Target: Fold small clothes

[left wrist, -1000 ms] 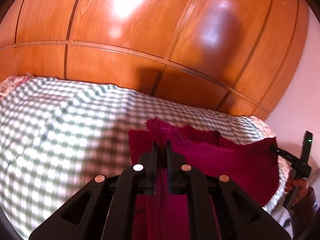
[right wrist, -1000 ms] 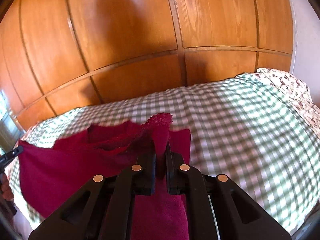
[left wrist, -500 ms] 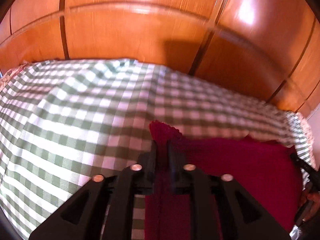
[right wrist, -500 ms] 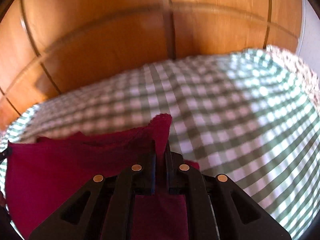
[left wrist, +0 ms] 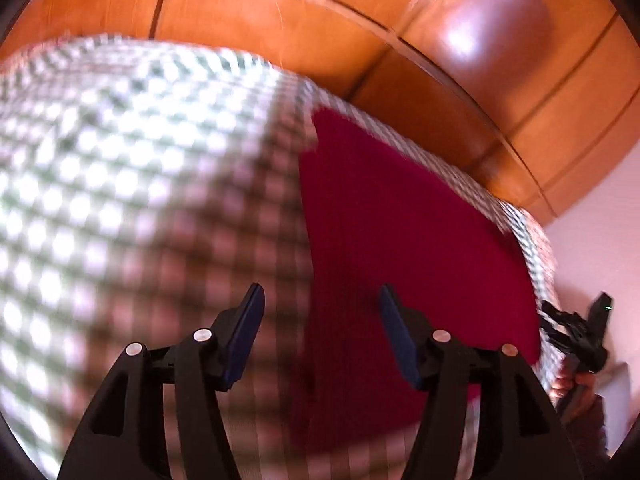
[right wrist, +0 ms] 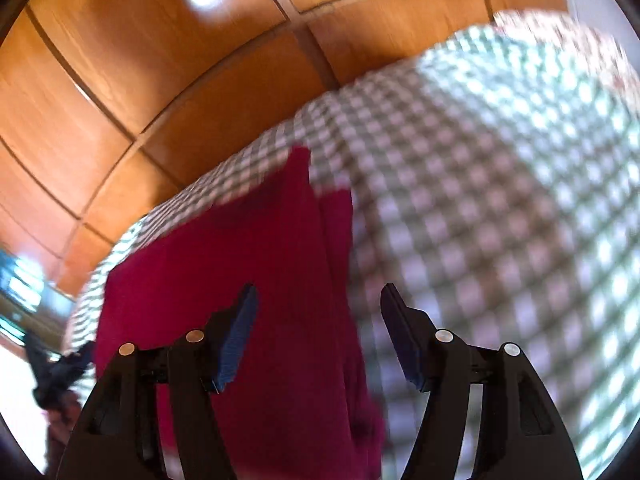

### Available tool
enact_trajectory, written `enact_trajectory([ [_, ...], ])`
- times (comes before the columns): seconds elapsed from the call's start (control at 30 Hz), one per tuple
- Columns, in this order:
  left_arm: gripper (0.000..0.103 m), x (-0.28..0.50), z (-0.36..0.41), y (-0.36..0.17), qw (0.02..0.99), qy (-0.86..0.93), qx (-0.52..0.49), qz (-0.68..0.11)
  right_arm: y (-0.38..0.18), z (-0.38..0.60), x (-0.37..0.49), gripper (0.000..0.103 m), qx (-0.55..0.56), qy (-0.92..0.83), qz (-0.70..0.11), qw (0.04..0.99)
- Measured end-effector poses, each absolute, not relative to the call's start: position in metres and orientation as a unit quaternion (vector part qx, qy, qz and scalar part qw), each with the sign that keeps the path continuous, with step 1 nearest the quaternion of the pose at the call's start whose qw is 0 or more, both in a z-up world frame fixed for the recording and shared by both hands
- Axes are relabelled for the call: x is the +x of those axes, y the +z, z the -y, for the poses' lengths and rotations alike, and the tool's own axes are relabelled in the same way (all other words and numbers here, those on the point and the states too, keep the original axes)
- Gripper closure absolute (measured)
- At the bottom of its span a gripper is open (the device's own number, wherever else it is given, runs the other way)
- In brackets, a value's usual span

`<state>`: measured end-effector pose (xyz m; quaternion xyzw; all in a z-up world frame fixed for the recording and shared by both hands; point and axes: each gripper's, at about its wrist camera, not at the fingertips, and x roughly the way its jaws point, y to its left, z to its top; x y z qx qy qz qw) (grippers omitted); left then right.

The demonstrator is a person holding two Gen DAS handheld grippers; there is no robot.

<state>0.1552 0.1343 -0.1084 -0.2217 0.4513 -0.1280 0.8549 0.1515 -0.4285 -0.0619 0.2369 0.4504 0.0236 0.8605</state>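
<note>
left gripper (left wrist: 320, 312): your jaws are spread and opening; nothing pinched. The blue pads stand clear of the cloth, whose left edge runs under the gap between them.
right gripper (right wrist: 318, 312): same for you here, jaws spread and opening, no grip. The cloth's right edge lies below the gap, the pads off it.
crimson garment (left wrist: 400, 240): lying on the bed near its right side in the left wrist view, edges blurred. In the right wrist view (right wrist: 248, 280) it sits left of centre, one layer over another, with a narrow strip of the lower layer showing along the right edge.
checked bedspread (left wrist: 120, 200): green and white, under the garment, spreading wide to the left; motion blur over most of it.
wooden panelling (left wrist: 360, 20): glossy orange-brown, behind the bed, with light glare on it.
other gripper in view: your right unit (left wrist: 576, 332) shows at the far right of the left wrist view, held in your hand (left wrist: 576, 388), off the bed's edge. Your left unit (right wrist: 60, 368) shows as a dark blur at the far left of the right wrist view.
</note>
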Motion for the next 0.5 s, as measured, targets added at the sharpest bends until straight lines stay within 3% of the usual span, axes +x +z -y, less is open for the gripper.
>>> enact_trajectory([
  [0.13,0.045,0.128,-0.127,-0.123,0.837,-0.159,-0.247,-0.462,-0.082,0.423,0.114,0.040,0.270,0.046,-0.469,0.840],
  [0.17,0.050,0.126,-0.124,-0.125,0.836,-0.158,-0.248,-0.463,-0.088,0.418,0.106,0.040,0.274,0.046,-0.468,0.839],
  [0.2,0.064,0.124,-0.120,-0.126,0.837,-0.154,-0.245,-0.464,-0.090,0.415,0.102,0.041,0.276,0.045,-0.465,0.840],
  [0.23,0.070,0.125,-0.117,-0.127,0.838,-0.155,-0.240,-0.465,-0.091,0.411,0.098,0.045,0.270,0.038,-0.460,0.845],
  [0.3,0.081,0.125,-0.114,-0.126,0.842,-0.150,-0.228,-0.466,-0.091,0.406,0.099,0.072,0.253,0.024,-0.466,0.847],
  [0.33,0.083,0.125,-0.112,-0.125,0.844,-0.149,-0.221,-0.465,-0.090,0.406,0.100,0.080,0.253,0.025,-0.468,0.847],
  [0.5,0.087,0.105,-0.112,-0.108,0.855,-0.157,-0.182,-0.460,-0.063,0.403,0.078,0.086,0.210,0.041,-0.462,0.861],
])
